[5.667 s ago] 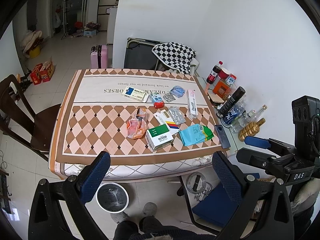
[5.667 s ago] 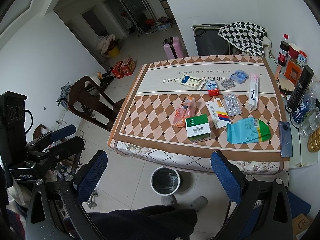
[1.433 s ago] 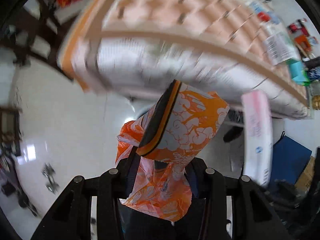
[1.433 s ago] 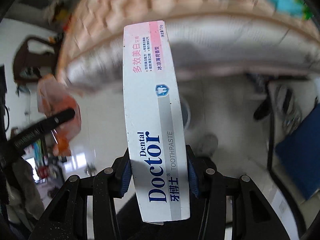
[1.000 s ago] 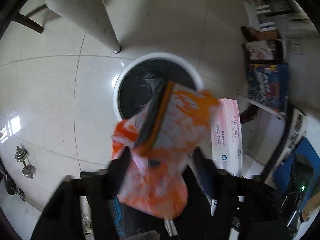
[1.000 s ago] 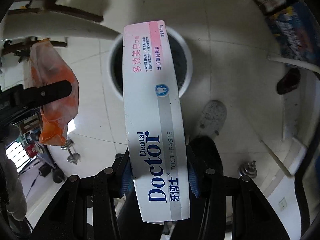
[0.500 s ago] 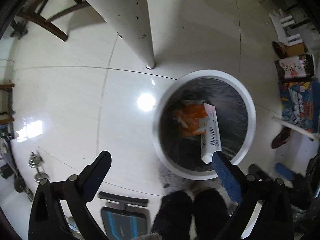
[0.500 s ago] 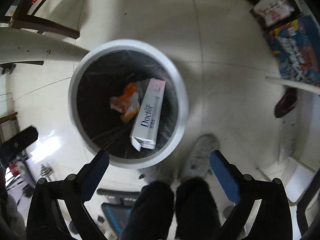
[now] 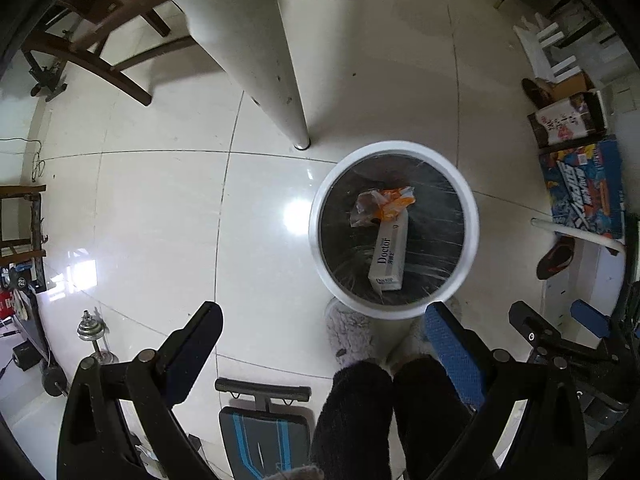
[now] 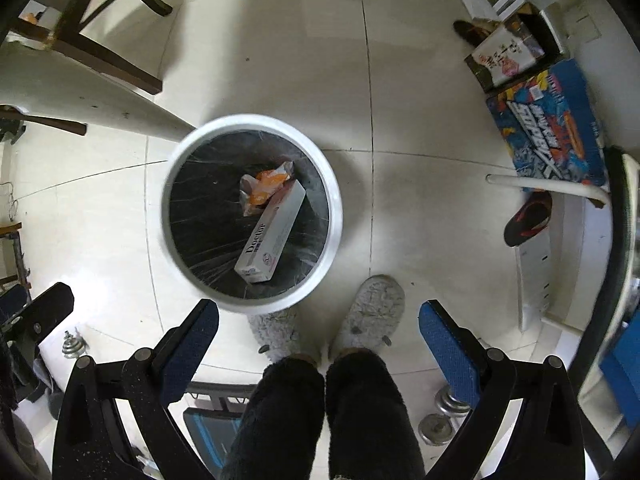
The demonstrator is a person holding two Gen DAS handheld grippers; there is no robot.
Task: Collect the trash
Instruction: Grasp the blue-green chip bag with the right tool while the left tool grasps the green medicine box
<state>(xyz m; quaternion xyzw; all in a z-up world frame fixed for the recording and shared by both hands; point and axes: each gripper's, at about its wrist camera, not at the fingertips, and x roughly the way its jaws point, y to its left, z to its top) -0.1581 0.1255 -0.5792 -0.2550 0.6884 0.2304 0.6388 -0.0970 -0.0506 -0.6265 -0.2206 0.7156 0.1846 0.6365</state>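
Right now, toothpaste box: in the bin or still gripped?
In the bin. Toothpaste box lies inside it beside the orange wrapper; right gripper open, empty.

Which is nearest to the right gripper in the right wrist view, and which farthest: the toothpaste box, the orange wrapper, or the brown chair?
From the right gripper:
1. Toothpaste box, in the bin, lower end toward the gripper.
2. Orange wrapper, at the box's far end.
3. Brown chair, upper left on the floor.

"Doctor" on toothpaste box (image 9: pixel 389 254)
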